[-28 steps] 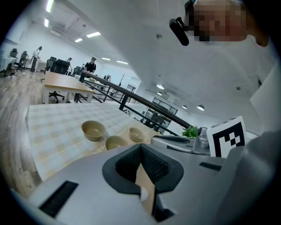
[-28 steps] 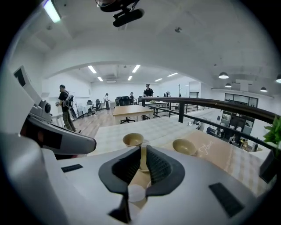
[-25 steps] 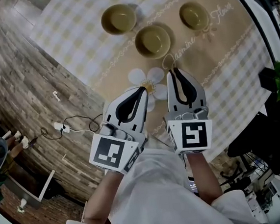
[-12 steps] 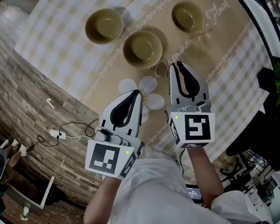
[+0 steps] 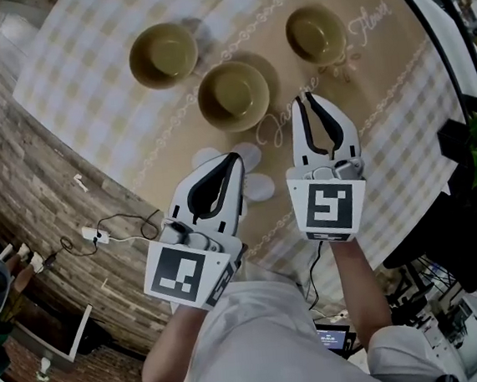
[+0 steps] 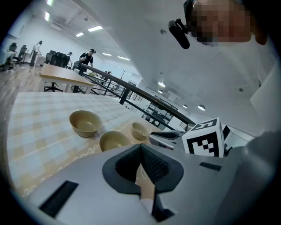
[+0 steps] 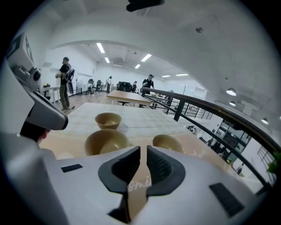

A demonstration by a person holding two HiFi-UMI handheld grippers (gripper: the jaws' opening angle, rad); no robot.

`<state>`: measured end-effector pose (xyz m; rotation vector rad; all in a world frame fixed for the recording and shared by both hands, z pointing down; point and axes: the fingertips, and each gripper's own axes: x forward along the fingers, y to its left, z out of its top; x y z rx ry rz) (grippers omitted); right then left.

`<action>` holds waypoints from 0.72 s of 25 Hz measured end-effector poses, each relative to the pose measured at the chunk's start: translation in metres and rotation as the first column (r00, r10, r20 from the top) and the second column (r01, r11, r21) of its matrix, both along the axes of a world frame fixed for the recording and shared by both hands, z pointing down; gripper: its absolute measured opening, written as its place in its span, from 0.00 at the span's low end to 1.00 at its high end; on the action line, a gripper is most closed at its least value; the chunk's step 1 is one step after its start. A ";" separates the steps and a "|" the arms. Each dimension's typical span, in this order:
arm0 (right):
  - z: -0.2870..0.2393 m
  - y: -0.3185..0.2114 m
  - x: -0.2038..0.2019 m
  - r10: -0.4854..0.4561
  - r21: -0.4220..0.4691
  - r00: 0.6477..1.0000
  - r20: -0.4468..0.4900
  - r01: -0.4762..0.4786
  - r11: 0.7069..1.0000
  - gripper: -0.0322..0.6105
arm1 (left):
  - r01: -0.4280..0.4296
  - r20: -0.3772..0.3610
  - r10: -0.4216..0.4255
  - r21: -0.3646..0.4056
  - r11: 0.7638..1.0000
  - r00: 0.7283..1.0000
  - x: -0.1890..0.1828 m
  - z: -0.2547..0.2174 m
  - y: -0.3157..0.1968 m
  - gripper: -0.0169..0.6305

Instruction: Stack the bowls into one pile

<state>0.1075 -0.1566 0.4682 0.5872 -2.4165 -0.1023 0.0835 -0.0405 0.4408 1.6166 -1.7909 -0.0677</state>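
Nearest, the left gripper (image 5: pixel 232 158) hangs over the tablecloth (image 5: pixel 84 66) with its jaws pressed together on nothing. The right gripper (image 5: pixel 307 102), just ahead, shows a narrow slit between its jaws, also empty. Beyond them stand 3 olive bowls, none stacked: the middle bowl (image 5: pixel 233 96) closest, then the left bowl (image 5: pixel 163 55) and the right bowl (image 5: pixel 315 33), well apart and all empty. They look rigid and smooth (probably glazed, so slippery and chippable). I judge the rim the best hold, 1 jaw inside and 1 outside, which would need a wider opening than either gripper has now.
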 end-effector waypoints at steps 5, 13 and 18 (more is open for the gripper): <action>0.009 -0.025 -0.003 -0.049 0.108 0.997 -0.064 0.056 0.993 0.11 | -0.009 -0.005 0.009 0.001 1.000 1.000 -0.002 0.006 -0.009 0.05; 0.029 -0.045 -0.005 -0.144 0.255 0.964 -0.224 0.200 0.946 0.11 | -0.008 -0.010 0.008 -0.013 1.000 1.000 -0.005 0.011 -0.008 0.05; 0.044 -0.051 -0.010 -0.214 0.337 0.909 -0.357 0.339 0.878 0.11 | -0.009 -0.012 0.008 -0.023 1.000 1.000 -0.008 0.017 -0.006 0.05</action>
